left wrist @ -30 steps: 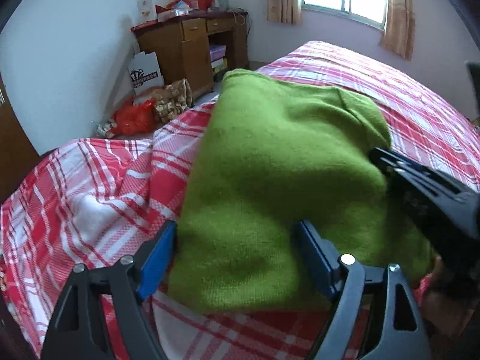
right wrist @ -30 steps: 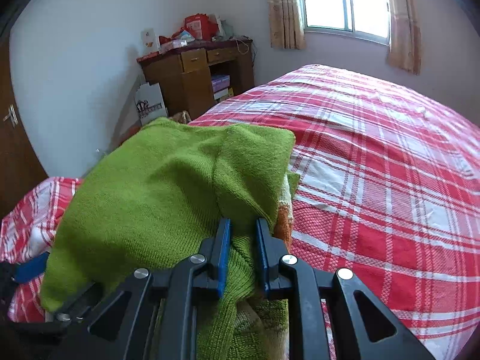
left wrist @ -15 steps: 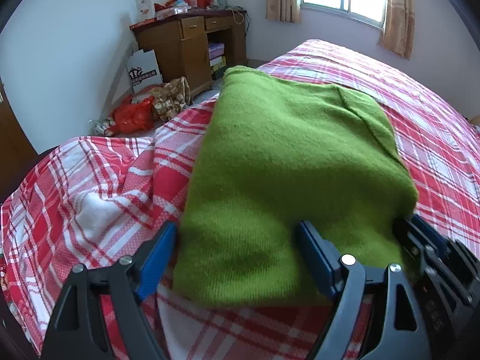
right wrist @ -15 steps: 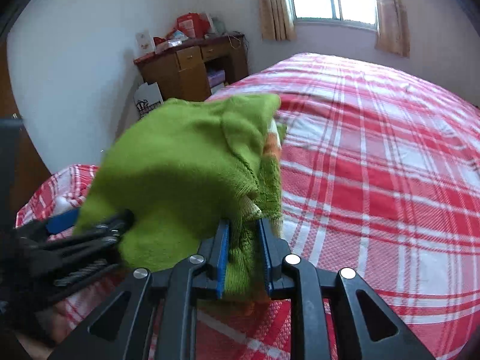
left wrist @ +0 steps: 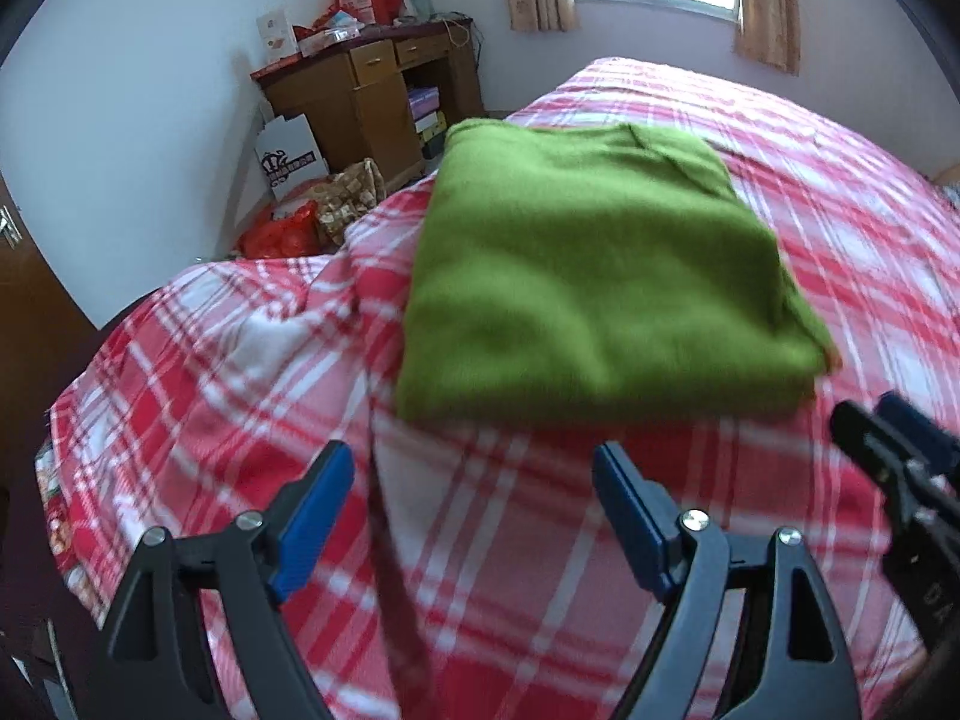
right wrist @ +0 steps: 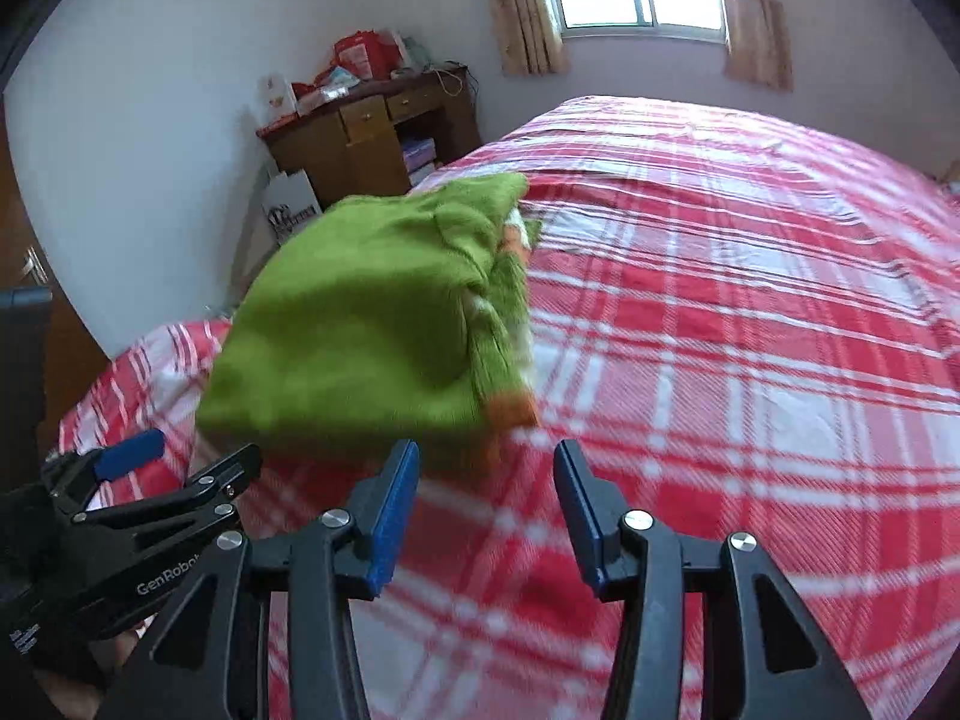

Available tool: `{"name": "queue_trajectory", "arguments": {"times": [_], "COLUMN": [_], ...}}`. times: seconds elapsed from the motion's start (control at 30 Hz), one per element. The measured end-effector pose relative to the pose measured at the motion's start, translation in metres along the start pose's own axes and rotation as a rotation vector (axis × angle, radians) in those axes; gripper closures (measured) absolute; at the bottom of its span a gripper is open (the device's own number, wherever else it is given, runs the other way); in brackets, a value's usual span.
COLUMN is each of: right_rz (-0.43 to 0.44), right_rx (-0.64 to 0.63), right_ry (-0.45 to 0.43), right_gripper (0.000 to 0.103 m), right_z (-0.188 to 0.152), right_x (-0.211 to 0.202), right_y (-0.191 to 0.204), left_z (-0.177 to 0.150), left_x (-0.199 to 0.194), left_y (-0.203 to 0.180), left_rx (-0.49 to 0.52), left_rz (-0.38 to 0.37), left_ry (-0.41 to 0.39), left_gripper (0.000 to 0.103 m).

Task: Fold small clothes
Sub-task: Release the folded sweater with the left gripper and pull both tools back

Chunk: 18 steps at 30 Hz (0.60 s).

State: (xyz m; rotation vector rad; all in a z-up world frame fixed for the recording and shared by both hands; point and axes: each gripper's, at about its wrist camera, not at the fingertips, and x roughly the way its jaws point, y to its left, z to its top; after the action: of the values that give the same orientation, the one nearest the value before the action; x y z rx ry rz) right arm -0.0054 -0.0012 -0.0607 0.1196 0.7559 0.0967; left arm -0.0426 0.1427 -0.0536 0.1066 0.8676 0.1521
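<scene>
Red plaid bedding [left wrist: 540,540] is filling both views, and the folded green sweater [left wrist: 588,276] is lying on it at mid-frame. We are holding the left gripper [left wrist: 474,516] wide and empty just below it. The right gripper [right wrist: 486,510] has just been opening, nothing between its pads. We judge that we should be clearing both without snagging the fold. A cluttered wooden desk [left wrist: 372,96] is standing upper left, well apart.

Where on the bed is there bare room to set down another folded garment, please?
The checked bedspread lies bare between the green sweater and the window wall. The near strip is crowded: left gripper and right gripper, both open.
</scene>
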Motion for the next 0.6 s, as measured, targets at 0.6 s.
{"name": "queue_trajectory", "arguments": {"times": [0.6], "right_rz": [-0.099], "right_rx": [-0.067], "right_ry": [-0.102], "right_gripper": [0.033], "right_z": [-0.047], "right_x": [-0.119], "right_y": [0.019], "left_z": [-0.038], "left_x": [-0.119], "left_y": [0.012], "left_rx": [0.022], "left_rz": [-0.063], "left_ry": [-0.211], "left_gripper": [0.0]}}
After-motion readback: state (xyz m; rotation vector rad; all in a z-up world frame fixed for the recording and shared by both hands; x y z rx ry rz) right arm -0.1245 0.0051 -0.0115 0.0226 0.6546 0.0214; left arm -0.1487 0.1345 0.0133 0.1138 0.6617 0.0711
